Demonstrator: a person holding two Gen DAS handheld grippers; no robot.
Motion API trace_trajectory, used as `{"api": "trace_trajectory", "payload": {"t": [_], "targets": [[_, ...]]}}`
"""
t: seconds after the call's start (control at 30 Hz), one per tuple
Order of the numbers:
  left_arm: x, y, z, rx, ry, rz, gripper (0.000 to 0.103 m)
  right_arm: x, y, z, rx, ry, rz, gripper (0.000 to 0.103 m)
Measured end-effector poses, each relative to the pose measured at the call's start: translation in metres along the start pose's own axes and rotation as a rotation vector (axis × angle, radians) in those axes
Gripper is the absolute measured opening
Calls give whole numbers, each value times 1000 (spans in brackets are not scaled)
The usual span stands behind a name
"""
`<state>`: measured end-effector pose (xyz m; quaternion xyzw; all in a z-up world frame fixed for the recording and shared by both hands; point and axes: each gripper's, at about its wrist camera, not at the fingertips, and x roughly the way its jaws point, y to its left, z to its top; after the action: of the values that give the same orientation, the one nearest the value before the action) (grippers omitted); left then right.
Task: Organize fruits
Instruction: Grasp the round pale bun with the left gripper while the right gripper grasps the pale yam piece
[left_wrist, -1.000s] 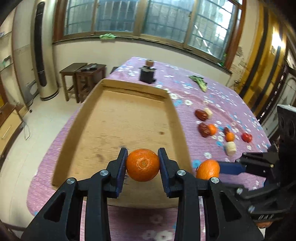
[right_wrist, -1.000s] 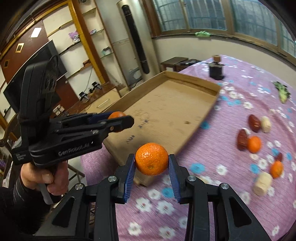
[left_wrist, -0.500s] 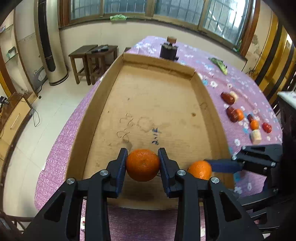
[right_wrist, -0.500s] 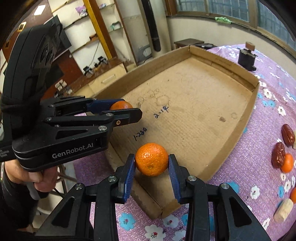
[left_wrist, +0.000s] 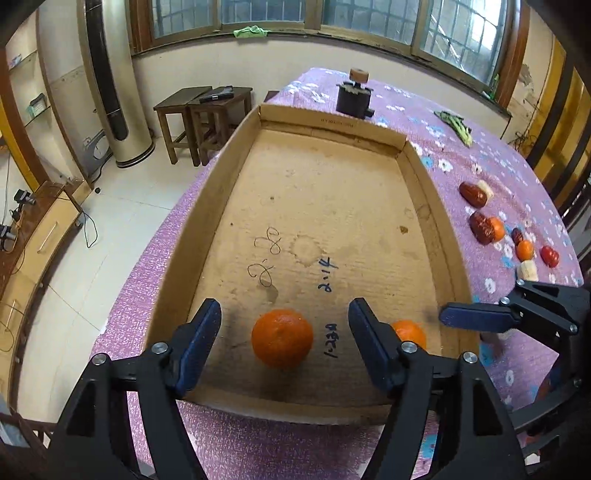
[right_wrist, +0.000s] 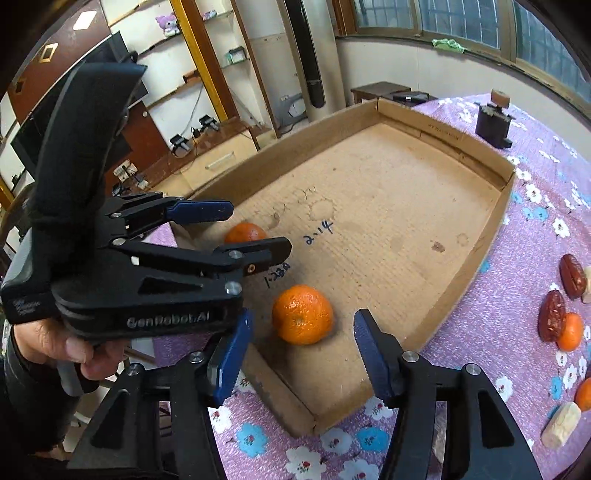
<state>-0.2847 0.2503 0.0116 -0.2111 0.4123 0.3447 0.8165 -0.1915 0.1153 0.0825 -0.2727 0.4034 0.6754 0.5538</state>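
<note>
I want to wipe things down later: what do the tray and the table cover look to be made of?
The tray looks like plain matte corrugated cardboard: brown, stained, with pen marks. The table cover seems a thin purple plastic or foam sheet, finely dimpled, with printed flowers.

Matt, stained corrugated cardboard tray (left_wrist: 207, 206) sits on purple floral cloth (left_wrist: 461, 155); the oranges (left_wrist: 282, 338) look dimpled.

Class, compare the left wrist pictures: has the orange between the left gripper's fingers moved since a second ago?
Yes. The orange has dropped from the opening fingers onto the cardboard tray.
</note>
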Motion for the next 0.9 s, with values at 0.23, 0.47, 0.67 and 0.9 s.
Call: {"api": "trace_trajectory", "payload": {"t": [0.23, 0.47, 0.67, 0.9], "targets": [[-19, -19, 2, 19, -40, -39, 71, -49, -17, -30, 74, -84, -20, 59], [-30, -57, 2, 71, -52, -116, 71, -87, -52, -70, 209, -128, -79, 59], [-36, -92, 1, 127, -48, -171, 71, -115, -76, -99, 292, -155, -135, 59], [-41, -135, -9, 205, -28, -244, 71, -141, -98, -122, 348, -191, -189, 59]]}}
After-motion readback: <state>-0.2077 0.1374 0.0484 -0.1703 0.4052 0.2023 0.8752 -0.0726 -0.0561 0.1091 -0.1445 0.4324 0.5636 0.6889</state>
